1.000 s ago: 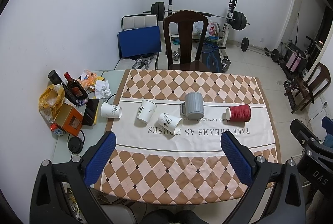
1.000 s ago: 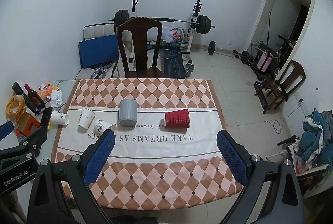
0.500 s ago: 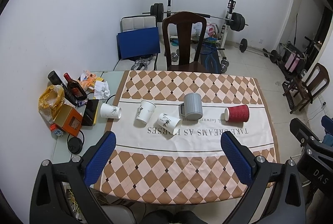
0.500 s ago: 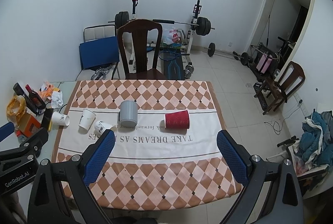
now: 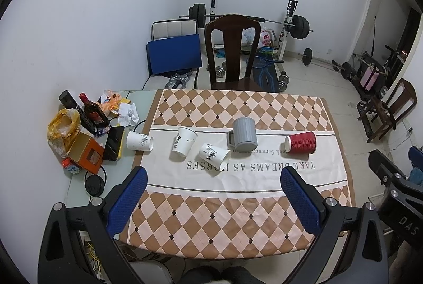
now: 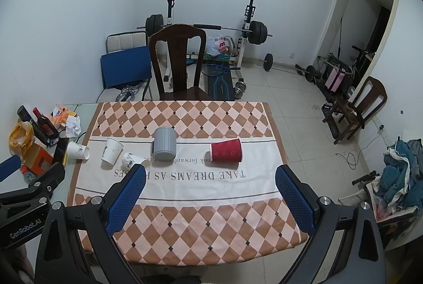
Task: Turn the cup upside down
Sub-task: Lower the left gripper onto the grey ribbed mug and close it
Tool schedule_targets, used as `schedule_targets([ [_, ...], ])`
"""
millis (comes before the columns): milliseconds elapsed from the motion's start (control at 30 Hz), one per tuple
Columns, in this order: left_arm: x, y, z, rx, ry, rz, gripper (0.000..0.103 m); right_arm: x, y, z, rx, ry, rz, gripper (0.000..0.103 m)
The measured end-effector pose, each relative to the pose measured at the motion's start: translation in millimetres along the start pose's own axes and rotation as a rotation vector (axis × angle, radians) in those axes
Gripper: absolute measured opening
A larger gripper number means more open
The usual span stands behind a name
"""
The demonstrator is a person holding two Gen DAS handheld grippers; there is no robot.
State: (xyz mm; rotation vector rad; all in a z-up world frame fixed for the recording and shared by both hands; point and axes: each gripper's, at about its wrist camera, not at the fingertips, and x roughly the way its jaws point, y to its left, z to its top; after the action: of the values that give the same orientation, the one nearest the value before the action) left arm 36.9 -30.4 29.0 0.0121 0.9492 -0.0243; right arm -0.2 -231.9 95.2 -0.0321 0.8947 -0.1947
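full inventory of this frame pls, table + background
white paper cups: 3, white with black print, left part of cloth; one tilted, two on their sides
grey mug: 1, grey, mid cloth, handle to the left
red cup: 1, red ribbed, on its side, right of mug
tablecloth: 1, brown-peach diamonds
bottles: 2, dark, table's left edge
orange box: 1, left edge
chair: 1, dark wood, far side
barbell rack: 1, back wall
left gripper: open, above near edge
right gripper: open, above near edge
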Motion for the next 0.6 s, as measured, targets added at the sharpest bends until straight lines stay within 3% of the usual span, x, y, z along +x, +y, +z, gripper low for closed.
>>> schedule_targets([
  [233, 48.8, -7.9, 14.9, 0.022, 0.032, 0.028, 0.103, 40.3, 8.9, 4.3, 0.043, 0.082, -0.077, 0.1],
  [400, 119.0, -2.8, 9.8, 0.072, 0.104, 0.057, 0.103, 122.5, 17.6, -21.4, 0.034, 0.219, -0.15, 0.1],
  [600, 189.3, 1.1, -8.0, 0.102, 0.216, 0.067, 0.103, 215.4, 16.7, -63.6, 0.028, 0.381, -0.15, 0.1],
])
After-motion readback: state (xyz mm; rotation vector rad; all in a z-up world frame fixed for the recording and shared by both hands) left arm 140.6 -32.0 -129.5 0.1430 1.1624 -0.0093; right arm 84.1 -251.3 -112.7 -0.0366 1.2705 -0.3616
